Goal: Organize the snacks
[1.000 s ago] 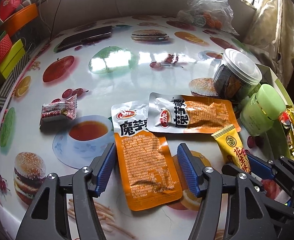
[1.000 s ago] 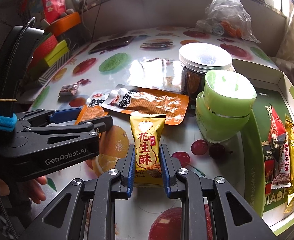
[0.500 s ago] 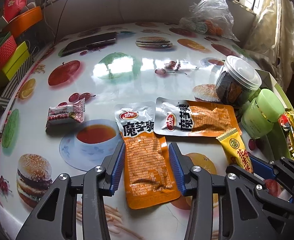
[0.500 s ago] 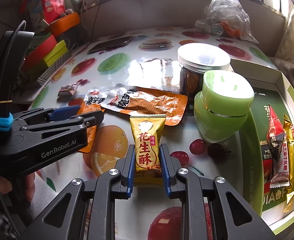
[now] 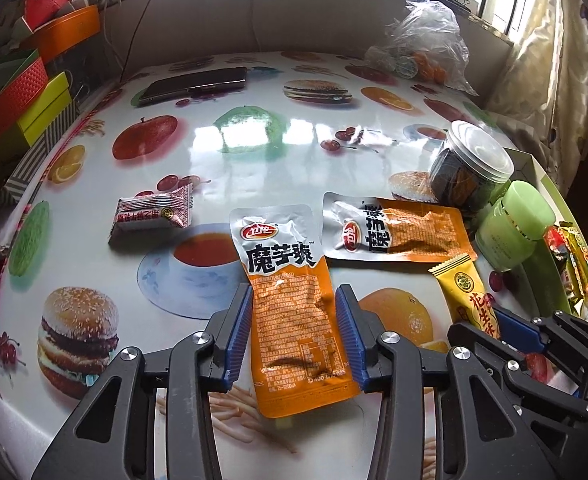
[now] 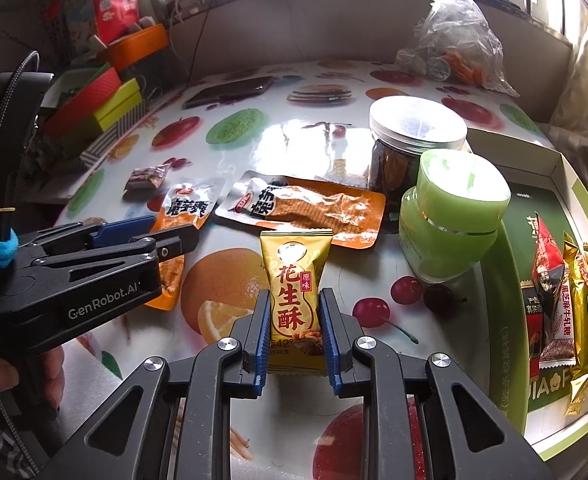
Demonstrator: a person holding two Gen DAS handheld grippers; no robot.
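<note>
The glossy surface (image 5: 294, 148), printed with fruit and burgers, curves away to a rounded near edge; its far middle lies bare between a dark phone (image 5: 194, 85) at the back and a crinkled clear plastic bag (image 5: 426, 48) toward the right rear. At the right edge sits an open green-lined box (image 6: 502, 320) holding several wrapped snack bars (image 6: 574, 304) side by side. Just beside its left wall stand a squat green jar (image 6: 452, 216) and, behind that, a clear round jar (image 6: 410, 148) with dark contents. An orange foil pouch (image 5: 298, 320) lies flat and lengthwise between the blue ribbed pads of the left tool (image 5: 294, 336), which closes narrowly against its edges. A second orange pouch (image 5: 394, 228) lies crosswise near it. The right tool (image 6: 294, 332) pinches a yellow peanut-crisp packet (image 6: 296, 292) by its lower sides. A small red-and-white wrapped sweet (image 5: 154, 216) rests apart at left.
</note>
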